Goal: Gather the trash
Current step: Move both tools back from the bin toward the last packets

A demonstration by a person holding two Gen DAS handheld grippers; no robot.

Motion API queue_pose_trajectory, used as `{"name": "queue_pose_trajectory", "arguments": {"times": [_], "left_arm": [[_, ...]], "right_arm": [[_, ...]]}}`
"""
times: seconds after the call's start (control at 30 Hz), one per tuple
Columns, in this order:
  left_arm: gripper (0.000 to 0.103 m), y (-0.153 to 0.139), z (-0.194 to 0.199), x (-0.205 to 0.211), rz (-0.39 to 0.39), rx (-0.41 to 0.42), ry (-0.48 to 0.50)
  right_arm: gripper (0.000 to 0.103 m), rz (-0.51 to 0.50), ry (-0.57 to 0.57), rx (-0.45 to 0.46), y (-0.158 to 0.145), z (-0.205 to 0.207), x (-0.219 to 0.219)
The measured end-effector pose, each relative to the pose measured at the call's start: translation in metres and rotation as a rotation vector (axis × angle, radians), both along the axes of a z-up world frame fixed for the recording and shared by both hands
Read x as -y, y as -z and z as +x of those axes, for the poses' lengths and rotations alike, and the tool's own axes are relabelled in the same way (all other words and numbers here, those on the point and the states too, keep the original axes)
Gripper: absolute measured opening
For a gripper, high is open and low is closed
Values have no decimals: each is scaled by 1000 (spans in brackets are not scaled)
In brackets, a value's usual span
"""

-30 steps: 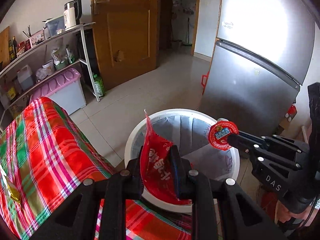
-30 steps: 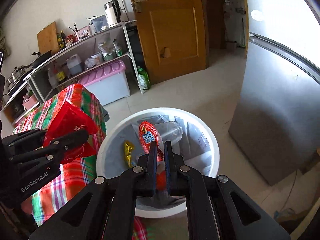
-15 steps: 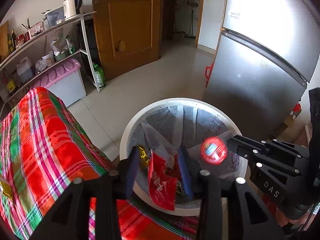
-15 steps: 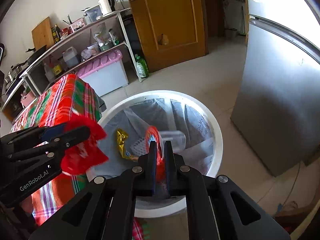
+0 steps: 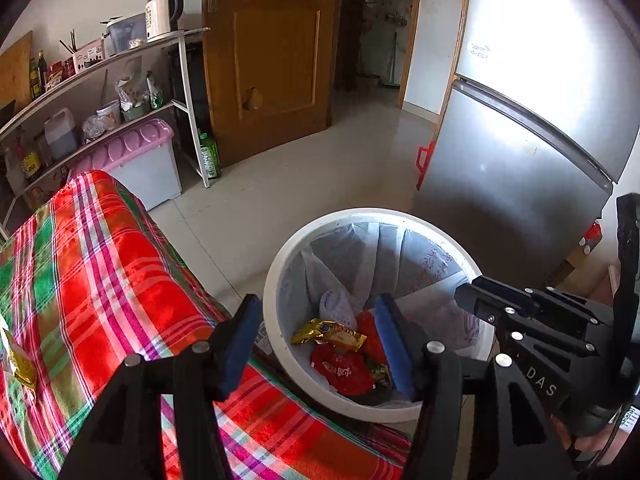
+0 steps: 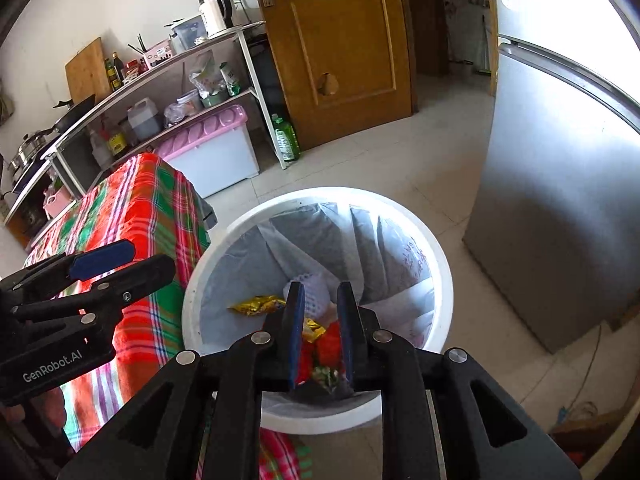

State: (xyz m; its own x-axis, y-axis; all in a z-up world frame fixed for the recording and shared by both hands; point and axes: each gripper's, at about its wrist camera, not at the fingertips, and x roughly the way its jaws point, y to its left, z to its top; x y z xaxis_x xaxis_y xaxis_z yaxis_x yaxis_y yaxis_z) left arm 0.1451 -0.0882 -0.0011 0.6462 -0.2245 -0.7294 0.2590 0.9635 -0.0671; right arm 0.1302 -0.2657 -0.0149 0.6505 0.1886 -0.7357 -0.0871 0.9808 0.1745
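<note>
Left wrist view: left gripper (image 5: 318,332) is held spread wide, empty, above white bin (image 5: 276,280) where red wrapper (image 5: 340,372) and gold wrapper (image 5: 328,334) are lodged; plaid tablecloth (image 5: 100,280), fridge (image 5: 520,160), door (image 5: 272,60) are noted. Right wrist view: right gripper (image 6: 320,328) is parted, empty, over the bin; shelf rack (image 6: 160,80) is recorded.

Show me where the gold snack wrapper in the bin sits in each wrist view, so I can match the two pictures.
Left wrist: gold wrapper lies low and centre in the white bin, between the open left gripper fingers.
Right wrist: the gold wrapper lies centre-left in the bin, just left of the open right gripper.
Shared landmark: the pink-lidded storage box under the shelf.
</note>
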Motion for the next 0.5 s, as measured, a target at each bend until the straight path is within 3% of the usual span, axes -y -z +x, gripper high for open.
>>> {"name": "queue_pose_trajectory", "arguments": {"times": [0.5], "left_arm": [[63,-26,-27,-64,-21,71,-110]], "right_arm": [[18,4,-98,57,-21,-9,-52]]}}
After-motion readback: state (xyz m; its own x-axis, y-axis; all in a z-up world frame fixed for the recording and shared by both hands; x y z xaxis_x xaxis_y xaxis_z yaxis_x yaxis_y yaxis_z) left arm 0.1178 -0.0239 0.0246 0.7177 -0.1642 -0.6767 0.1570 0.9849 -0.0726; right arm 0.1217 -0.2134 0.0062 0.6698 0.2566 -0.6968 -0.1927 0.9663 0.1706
